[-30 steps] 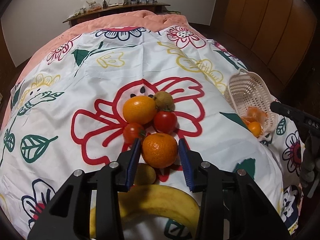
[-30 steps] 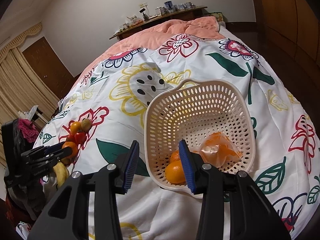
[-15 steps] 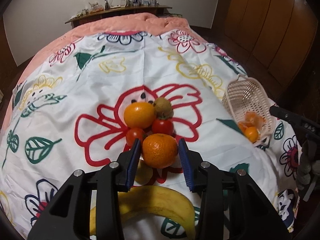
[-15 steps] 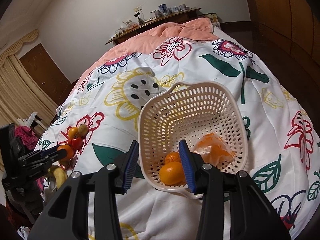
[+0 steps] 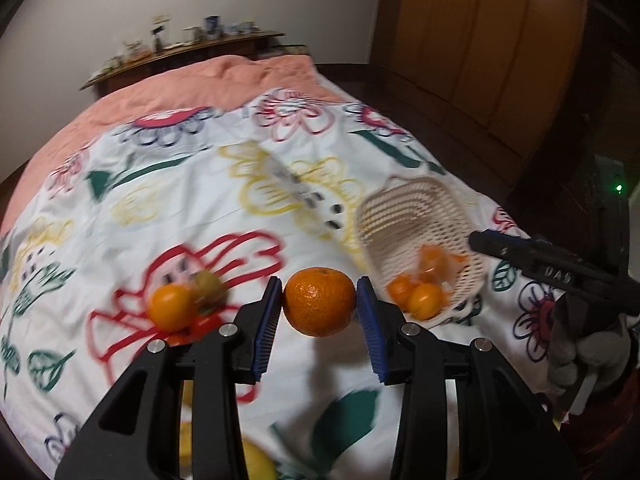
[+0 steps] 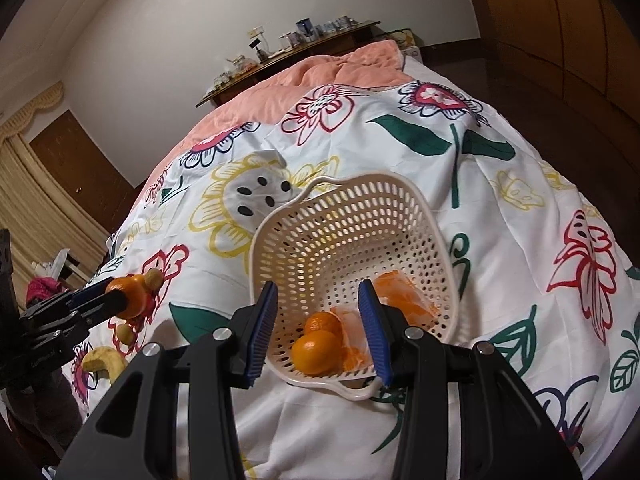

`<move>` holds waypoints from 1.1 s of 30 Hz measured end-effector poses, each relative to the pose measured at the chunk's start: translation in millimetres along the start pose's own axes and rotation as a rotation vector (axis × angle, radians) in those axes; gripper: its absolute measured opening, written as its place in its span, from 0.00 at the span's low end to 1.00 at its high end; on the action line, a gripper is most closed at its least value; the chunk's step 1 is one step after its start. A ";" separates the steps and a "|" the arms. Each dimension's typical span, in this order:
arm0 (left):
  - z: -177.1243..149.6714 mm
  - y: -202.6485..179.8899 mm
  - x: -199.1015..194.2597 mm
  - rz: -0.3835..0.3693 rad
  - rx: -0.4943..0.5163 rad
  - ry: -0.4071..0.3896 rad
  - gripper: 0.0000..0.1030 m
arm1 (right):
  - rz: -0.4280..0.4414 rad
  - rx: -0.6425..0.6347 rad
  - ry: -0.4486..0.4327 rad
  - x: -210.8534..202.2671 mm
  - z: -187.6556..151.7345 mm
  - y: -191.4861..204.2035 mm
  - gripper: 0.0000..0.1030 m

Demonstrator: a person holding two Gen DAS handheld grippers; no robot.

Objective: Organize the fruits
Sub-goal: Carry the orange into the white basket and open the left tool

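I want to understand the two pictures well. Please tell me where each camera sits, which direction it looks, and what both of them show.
Left wrist: on the left gripper, looking down along its fingers at the held mandarin over the bedspread; a gloved hand shows at right.
Right wrist: on the right gripper, facing the tilted basket; no hand is visible.
Shared: basket, mandarin, fruit pile, and each other's gripper.

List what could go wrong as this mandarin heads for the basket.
The left gripper pinches the round mandarin only at its sides, so it may slip. The basket sits tilted on the soft bedspread; a drop could tip it. The right gripper hovers at its rim, risking collision.
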State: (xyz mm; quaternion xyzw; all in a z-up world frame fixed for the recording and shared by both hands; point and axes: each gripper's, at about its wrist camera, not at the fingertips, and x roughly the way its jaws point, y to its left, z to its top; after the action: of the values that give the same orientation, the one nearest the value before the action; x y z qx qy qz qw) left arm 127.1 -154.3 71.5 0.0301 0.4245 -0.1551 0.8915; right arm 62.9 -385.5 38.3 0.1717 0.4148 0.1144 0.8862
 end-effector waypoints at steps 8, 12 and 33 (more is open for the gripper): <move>20.9 -48.3 39.8 -0.068 0.083 0.042 0.39 | -0.003 0.024 0.003 1.0 -1.6 -12.4 0.41; 21.2 -65.3 54.7 -0.073 0.112 0.066 0.39 | -0.004 0.031 0.003 1.0 -2.7 -15.2 0.41; 19.5 -20.5 36.5 -0.025 -0.010 0.025 0.78 | 0.002 0.023 0.012 2.3 -5.0 -6.4 0.48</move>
State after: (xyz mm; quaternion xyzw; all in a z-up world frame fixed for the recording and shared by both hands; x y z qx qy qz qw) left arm 157.1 -186.5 57.5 0.0223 0.4366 -0.1635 0.8844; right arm 60.8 -389.5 31.1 0.1815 0.4214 0.1115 0.8815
